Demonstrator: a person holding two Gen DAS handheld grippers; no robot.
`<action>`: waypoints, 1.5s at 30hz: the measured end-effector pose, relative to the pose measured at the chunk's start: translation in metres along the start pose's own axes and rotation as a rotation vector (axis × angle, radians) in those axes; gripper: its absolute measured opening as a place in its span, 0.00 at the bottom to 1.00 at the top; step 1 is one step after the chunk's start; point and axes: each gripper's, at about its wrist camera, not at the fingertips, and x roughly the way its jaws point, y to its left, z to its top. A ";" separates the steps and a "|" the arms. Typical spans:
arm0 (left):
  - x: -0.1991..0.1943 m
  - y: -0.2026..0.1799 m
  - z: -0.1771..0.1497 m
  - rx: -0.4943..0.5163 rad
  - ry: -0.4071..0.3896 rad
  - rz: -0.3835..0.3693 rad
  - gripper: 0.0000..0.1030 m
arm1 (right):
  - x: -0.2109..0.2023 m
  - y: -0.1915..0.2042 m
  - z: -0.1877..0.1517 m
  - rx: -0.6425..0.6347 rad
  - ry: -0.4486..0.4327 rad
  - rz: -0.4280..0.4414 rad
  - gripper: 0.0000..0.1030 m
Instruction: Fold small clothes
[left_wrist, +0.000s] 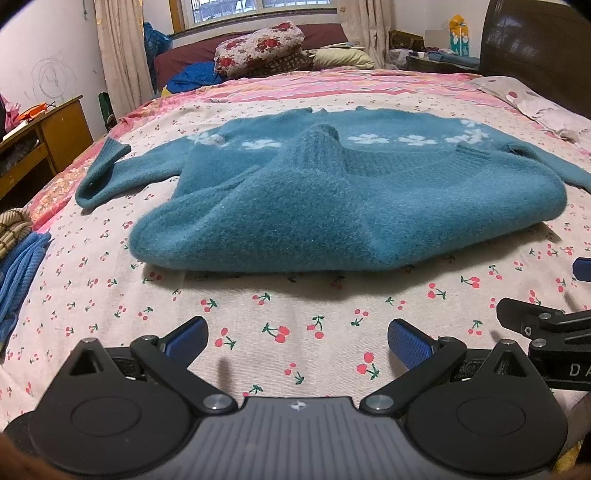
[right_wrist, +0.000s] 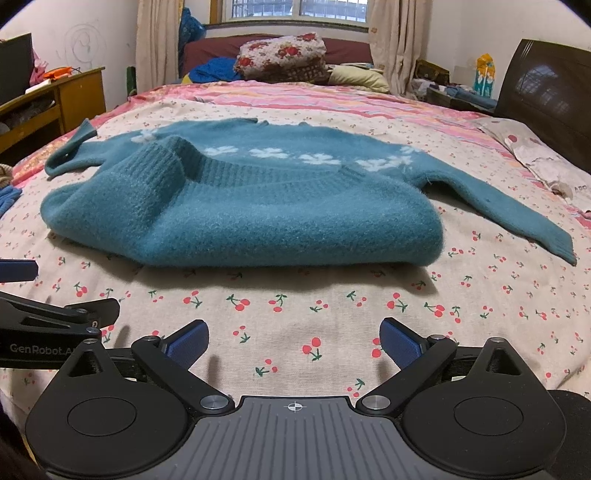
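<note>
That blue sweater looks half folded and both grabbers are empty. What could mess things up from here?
The sweater has its lower half doubled up loosely, with a raised hump near the hem; a pull on one layer might undo it. Both sleeves, one stretched out and one crumpled, lie far from the open left gripper and right gripper, so dragging them could skew the body. The thick knit might slip from the fingers.

Left claw (left_wrist: 297, 338), right claw (right_wrist: 293, 338): black linkages, blue ribbed pads, silver screws, grey ribbed base showing crosshair mark.
</note>
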 end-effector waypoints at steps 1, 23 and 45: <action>0.000 0.000 0.000 0.001 -0.002 -0.001 1.00 | 0.000 0.000 0.000 0.001 0.000 0.001 0.95; -0.001 0.004 0.013 0.015 -0.004 -0.019 1.00 | 0.001 0.003 0.012 -0.002 -0.005 0.074 0.90; 0.041 0.088 0.112 0.034 -0.107 -0.065 1.00 | 0.055 -0.039 0.119 -0.010 -0.059 0.132 0.89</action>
